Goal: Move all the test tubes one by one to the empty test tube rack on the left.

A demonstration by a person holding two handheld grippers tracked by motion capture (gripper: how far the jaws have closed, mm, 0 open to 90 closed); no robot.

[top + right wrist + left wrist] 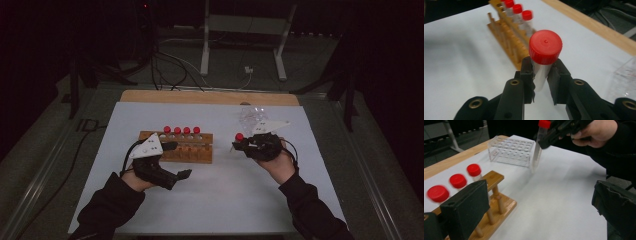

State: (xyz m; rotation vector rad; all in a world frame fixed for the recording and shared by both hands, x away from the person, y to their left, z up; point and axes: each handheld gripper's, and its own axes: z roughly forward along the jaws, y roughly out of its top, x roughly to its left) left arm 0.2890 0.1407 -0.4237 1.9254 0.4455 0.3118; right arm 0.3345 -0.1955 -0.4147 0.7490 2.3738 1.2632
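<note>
Right of centre in the high view, the right gripper [239, 143] clamps 1 red-capped tube [239, 137] for transfer to the clear rack [252, 118], while the left gripper [181, 160] stands wide beside the wooden rack [197, 155].

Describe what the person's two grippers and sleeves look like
Both grippers are black, each topped by a pale three-cornered plate. The left gripper trails a black cable; the right gripper has brass-ringed holes along its arms. Both sleeves are dark.
</note>
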